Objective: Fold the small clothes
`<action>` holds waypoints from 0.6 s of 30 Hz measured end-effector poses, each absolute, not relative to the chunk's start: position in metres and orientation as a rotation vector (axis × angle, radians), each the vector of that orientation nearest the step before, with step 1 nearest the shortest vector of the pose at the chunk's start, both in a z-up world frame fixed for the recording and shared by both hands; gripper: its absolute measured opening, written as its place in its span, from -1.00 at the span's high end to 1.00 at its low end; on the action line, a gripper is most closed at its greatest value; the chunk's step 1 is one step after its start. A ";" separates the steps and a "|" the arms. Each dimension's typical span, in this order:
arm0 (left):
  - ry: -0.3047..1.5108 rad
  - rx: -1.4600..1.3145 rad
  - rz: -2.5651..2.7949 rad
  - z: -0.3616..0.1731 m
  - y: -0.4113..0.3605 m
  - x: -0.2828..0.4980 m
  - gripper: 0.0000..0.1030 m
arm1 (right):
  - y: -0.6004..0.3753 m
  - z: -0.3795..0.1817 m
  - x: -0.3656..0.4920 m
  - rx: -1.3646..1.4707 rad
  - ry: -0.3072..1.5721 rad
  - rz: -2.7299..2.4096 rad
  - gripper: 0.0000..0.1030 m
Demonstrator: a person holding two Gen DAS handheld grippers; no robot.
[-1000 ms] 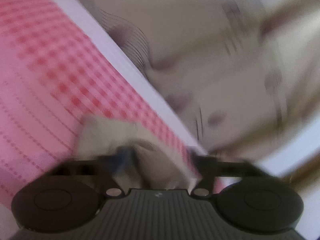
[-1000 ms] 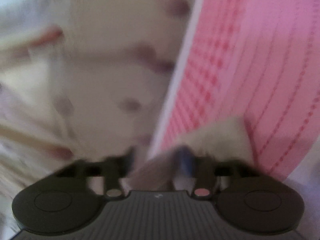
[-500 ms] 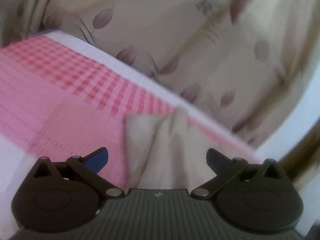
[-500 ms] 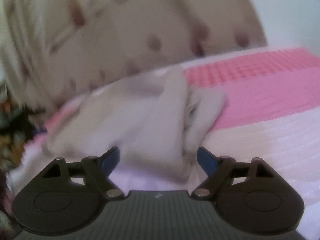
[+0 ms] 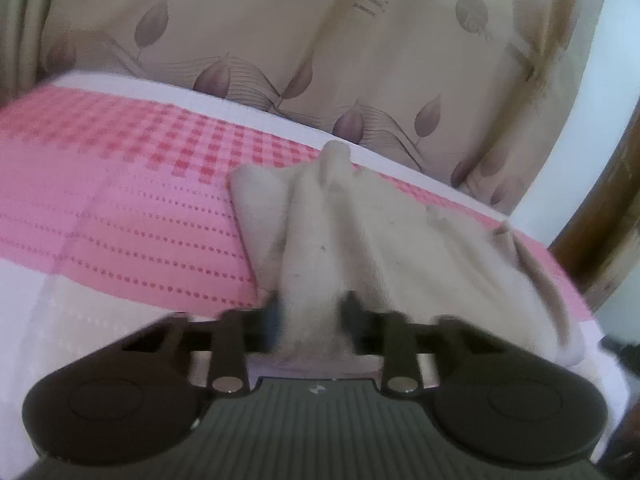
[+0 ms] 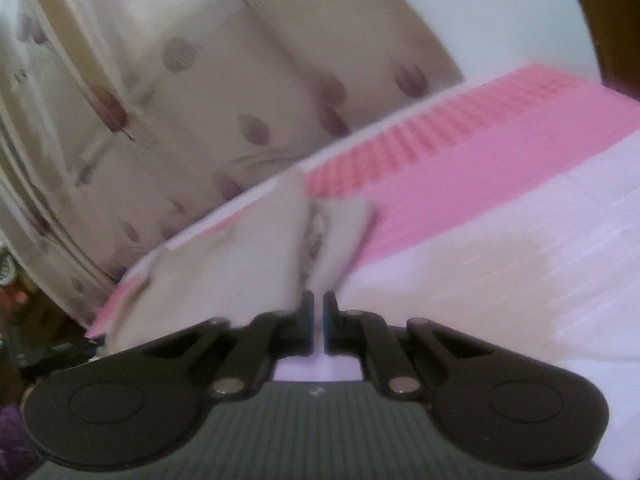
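The small cream garment (image 5: 328, 232) is lying on the bed, on top of the pink bedspread (image 5: 120, 208), close to the far edge where the spread goes from dotted stripes into a red-and-pink check band with a white border. It's rumpled, with a ridge of cloth bunched up down the middle and the rest fanning out to either side.

The left gripper (image 5: 308, 316) has its fingers clamped on that central ridge; the cloth runs right down between them and fills the gap. It's a bit blurry there, but the pinch is pretty clear.

The right gripper (image 6: 316, 320) has its fingers drawn in almost together, with just a thin slit between them. The same garment (image 6: 240, 256) sits right at the tips, a flap on each side of the slit, but honestly this view is too smeared to say whether any cloth is actually caught in there.

Behind the bed hangs a beige curtain (image 5: 280, 40) with a purple-brown leaf print. In the right wrist view the nearer part of the bedspread (image 6: 500, 272) turns pale white-lilac.
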State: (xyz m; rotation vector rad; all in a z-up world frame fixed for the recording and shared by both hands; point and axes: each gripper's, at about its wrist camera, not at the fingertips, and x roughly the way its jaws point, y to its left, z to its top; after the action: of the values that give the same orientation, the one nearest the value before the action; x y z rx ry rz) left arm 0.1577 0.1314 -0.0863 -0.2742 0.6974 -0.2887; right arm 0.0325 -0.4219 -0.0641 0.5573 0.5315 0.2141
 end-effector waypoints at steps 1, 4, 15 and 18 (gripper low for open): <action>0.692 -0.267 -0.290 -0.085 0.130 0.158 0.73 | -0.415 -0.060 0.035 0.536 0.520 0.219 0.72; 0.686 -0.258 -0.292 -0.081 0.126 0.159 0.80 | -0.387 -0.057 0.058 0.394 0.540 0.223 -0.52; 0.757 -0.317 -0.258 -0.078 0.152 0.152 0.82 | -0.383 -0.049 0.068 0.376 0.648 0.305 0.86; 0.785 -0.349 -0.271 -0.088 0.166 0.148 0.81 | -0.420 -0.064 0.058 0.430 0.709 0.207 0.97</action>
State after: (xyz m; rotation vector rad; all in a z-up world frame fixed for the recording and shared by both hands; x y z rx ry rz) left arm 0.1479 0.1657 -0.0882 -0.3494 0.7855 -0.2710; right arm 0.0576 -0.4197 -0.0640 0.4304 0.7087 0.2070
